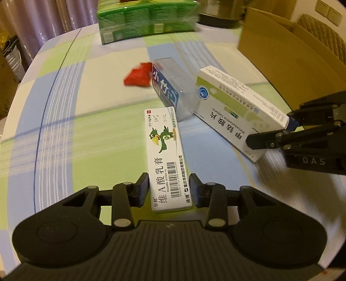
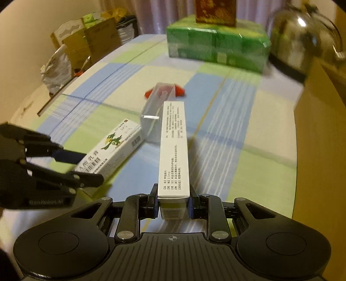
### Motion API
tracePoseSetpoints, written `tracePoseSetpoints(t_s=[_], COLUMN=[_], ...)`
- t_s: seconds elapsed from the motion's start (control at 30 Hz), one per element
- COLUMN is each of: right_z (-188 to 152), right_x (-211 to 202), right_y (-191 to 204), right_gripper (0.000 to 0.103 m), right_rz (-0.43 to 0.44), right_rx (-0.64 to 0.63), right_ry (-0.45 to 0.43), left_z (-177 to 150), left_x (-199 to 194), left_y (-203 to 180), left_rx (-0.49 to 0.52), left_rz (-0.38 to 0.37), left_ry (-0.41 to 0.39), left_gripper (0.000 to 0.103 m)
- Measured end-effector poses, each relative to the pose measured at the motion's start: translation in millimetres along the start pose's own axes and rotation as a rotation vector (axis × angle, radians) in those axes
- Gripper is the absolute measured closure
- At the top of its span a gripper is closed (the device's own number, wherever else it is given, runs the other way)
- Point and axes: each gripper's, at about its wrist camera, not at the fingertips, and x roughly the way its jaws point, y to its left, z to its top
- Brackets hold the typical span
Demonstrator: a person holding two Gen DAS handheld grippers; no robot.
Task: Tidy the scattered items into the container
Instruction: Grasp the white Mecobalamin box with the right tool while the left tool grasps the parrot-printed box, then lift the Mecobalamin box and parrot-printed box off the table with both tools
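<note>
So the checked tablecloth (image 1: 64, 103) in blue, green and cream covers the whole table, and the cardboard box (image 1: 287, 58) stands open at the far right edge, right next to a shiny metal kettle (image 2: 307, 36). At the far side there's a green shrink-wrapped pack (image 2: 218, 47) with a brown box (image 2: 216, 10) sitting on top. Nearer the middle, the white-and-green tablet box (image 1: 235, 108) is clenched at its near end by the right gripper (image 2: 173, 205), tipped up on its long edge. A clear plastic case (image 1: 173, 86) lies just beside it, touching its far end, with a small red thing (image 1: 138, 75) behind that (too blurry to tell what). The left gripper (image 1: 169, 190) has its fingers on both sides of the parrot ointment box (image 1: 165, 155), which lies flat on the cloth; can't really tell if it's squeezing yet.
</note>
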Motion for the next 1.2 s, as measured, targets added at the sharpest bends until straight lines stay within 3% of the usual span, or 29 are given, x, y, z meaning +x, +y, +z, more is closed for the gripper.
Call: tracePoseSetpoints(t_s=[0.27,0.3,0.37,0.4,0.43,0.6,0.83,0.93,1.03,1.2], right_z=[-47.4,-51.4,-55.4,-56.5,-57.3,-59.9,-62.4,-59.3,-57.8,-55.2], right_x=[-35.5,-38.3,-42.1,-42.8,-43.8,-50.1,-33.7,-29.0,-24.8,-18.5], right_y=[-10.9,-13.5,-17.1,-17.9,-18.5,-12.4,-2.7,-1.8,-2.0,-2.7], right_gripper=[0.081,0.076,0.053,0.035,0.028,0.027,0.019,0.018,0.018,0.018], right_rz=[0.102,0.090,0.053,0.043,0.032,-0.074,-0.065,-0.078,-0.090,-0.082], right_rx=[0.247,0.261,0.265,0.255,0.244,0.113,0.058,0.046,0.039,0.057], right_ry=[0.009,-0.004,-0.019,-0.027,-0.033,-0.095,-0.091,-0.090,-0.087,-0.078], left_z=[-40.4,-41.8,-43.0,-42.4,-41.6,-34.2,-28.2,-23.6,-21.7,-24.2], left_x=[-28.2,-28.7,-28.8,-28.1,-27.8,-27.9,-13.9,-5.1,-0.4,-4.1], left_y=[-31.9,-33.9,-35.1,-34.2,-32.5,-29.1,-32.6,-30.3,-29.1,-31.9], left_rx=[0.020,0.026,0.036,0.035,0.025,0.002,0.002,-0.002,0.006,0.028], left_rz=[-0.027,-0.025,-0.012,-0.003,0.006,0.025,0.027,0.025,0.034,0.039], left_ry=[0.001,0.001,-0.002,-0.002,-0.006,-0.047,-0.045,-0.024,-0.006,0.004], left_gripper=[0.067,0.062,0.060,0.058,0.054,0.043,0.041,0.049,0.070,0.070])
